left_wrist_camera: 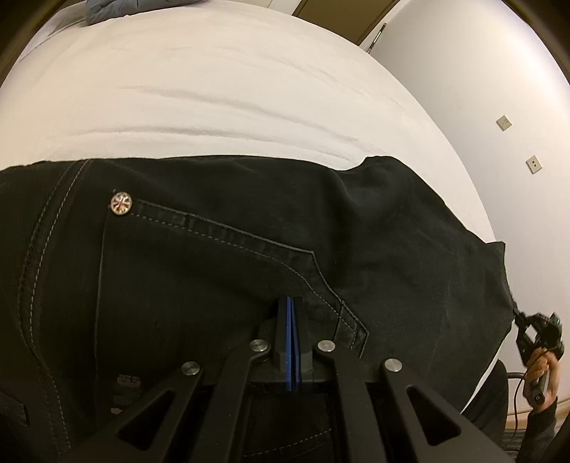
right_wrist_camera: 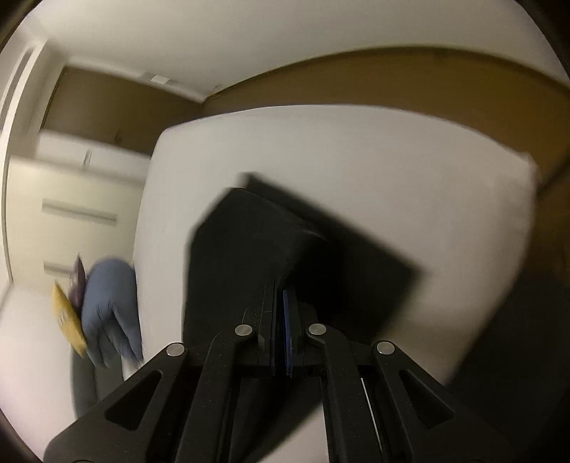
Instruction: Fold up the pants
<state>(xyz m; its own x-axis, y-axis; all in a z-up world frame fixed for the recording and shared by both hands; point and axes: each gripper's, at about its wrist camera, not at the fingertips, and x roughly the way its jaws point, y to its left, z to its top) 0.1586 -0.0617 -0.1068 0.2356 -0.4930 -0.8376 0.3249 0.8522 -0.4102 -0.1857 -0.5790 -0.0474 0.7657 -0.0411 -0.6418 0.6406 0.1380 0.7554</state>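
Black jeans (left_wrist_camera: 221, 270) with pale stitching, a hip pocket and a metal rivet (left_wrist_camera: 121, 203) lie across a white bed (left_wrist_camera: 213, 89). My left gripper (left_wrist_camera: 291, 302) rests on them at the pocket's lower corner with its jaws closed together; I cannot tell whether cloth is pinched. My right gripper (right_wrist_camera: 281, 295) is shut on the leg end of the jeans (right_wrist_camera: 249, 249) and holds it above the bed; the view is blurred. The right gripper (left_wrist_camera: 516, 313) also shows at the far right of the left wrist view, gripping the leg end past the bed's edge.
The white bed (right_wrist_camera: 392, 178) has a blue-grey garment (right_wrist_camera: 107, 306) and a yellow packet (right_wrist_camera: 69, 320) by its far side. The garment also shows at the bed's far edge (left_wrist_camera: 107, 9). A white wall with two outlet plates (left_wrist_camera: 504, 123) is on the right.
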